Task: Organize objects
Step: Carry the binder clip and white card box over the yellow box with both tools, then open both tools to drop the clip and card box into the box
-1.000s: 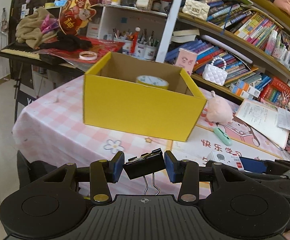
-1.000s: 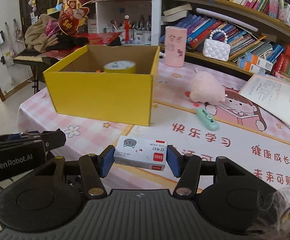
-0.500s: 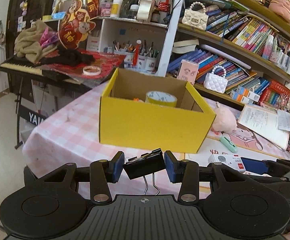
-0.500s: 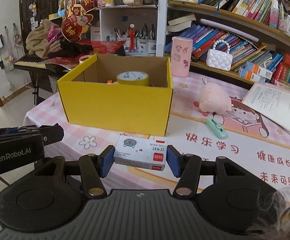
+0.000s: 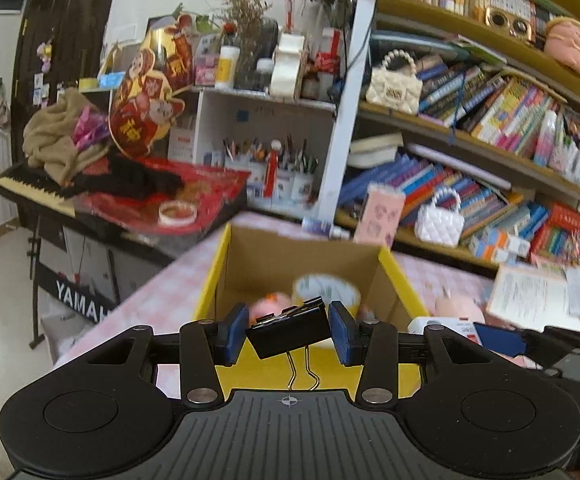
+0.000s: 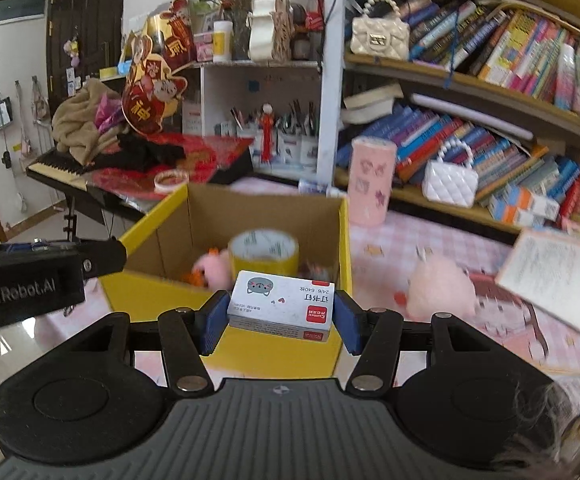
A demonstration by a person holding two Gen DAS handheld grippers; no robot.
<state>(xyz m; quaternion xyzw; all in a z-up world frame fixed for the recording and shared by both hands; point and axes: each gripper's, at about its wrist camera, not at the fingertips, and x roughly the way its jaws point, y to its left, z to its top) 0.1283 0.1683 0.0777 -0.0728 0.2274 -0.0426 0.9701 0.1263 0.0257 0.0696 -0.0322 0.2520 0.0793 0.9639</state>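
"YAMAH", cut off, on keyboard (image 5: 30, 188) front. "GenRobot.AI" on left gripper (image 6: 42, 276) side. "24/6" on staple box (image 6: 282, 306), upside down.

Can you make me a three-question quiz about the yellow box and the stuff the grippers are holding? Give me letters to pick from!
1. Where is the roll of tape?
A. inside the yellow box
B. on the bookshelf
C. on the floor

2. What colour is the binder clip?
A. pink
B. black
C. green

3. What is the right gripper doing?
A. hanging empty
B. gripping a pen
C. gripping the small staple box

Answers: 1 A, the roll sits between the box walls. 2 B, its body is black in the left gripper. 3 C, both blue pads press the staple box's ends.
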